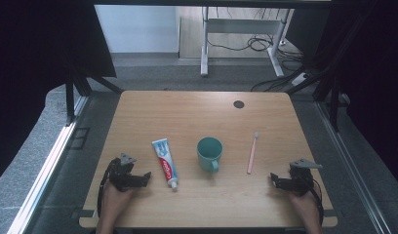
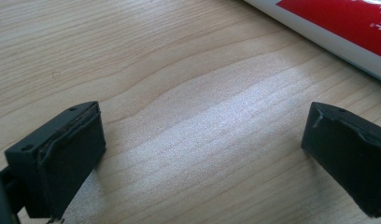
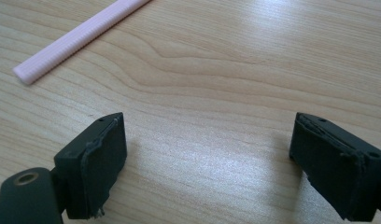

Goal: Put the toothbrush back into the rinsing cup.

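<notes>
Worktop (image 1: 197, 200) is wood, with everything lined up near the front edge so both hands can reach. Teal mug (image 1: 209, 152) sits dead centre, handle toward the person. Toothpaste tube (image 1: 166, 162) lies flat just right of the left tongs (image 1: 147, 176); pink toothbrush (image 1: 252, 154) lies near the right tongs (image 1: 272, 177). Both tongs rest low, gaping wide, nothing between them, probably lining up for grabs.
</notes>
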{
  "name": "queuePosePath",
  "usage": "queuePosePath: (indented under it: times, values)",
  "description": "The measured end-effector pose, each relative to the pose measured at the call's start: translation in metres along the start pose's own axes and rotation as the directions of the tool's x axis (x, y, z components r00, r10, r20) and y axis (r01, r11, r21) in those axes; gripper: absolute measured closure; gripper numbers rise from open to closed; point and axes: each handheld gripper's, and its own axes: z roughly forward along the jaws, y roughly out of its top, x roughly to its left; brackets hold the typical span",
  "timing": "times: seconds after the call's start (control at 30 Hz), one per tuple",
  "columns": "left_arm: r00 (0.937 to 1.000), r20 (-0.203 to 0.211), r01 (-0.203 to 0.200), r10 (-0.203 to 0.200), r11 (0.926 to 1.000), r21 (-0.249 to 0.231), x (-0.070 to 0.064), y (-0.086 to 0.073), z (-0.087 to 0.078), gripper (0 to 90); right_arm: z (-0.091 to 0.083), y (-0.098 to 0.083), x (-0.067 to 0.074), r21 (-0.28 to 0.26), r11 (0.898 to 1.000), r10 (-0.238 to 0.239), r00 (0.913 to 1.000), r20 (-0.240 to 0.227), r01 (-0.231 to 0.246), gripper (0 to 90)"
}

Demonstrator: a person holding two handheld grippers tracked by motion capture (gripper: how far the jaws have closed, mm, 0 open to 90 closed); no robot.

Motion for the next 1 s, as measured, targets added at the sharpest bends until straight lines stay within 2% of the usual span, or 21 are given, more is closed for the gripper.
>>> queuePosePath:
  times: [0.67,1.0]
  values:
    - [1.0,-0.001,0.003,-0.003,1.0,0.0,-0.0003,-0.0001,-0.0001,0.0,-0.0001,-0.0001,-0.0001,0.0,1.0,-0.005,1.0,-0.008,0.005,10.3]
    - [1.0,-0.002,0.003,-0.003,1.0,0.0,-0.0003,-0.0001,-0.0001,0.0,0.0007,0.0004,-0.0004,0.007,1.0,-0.019,0.9995,-0.024,0.019,6.8]
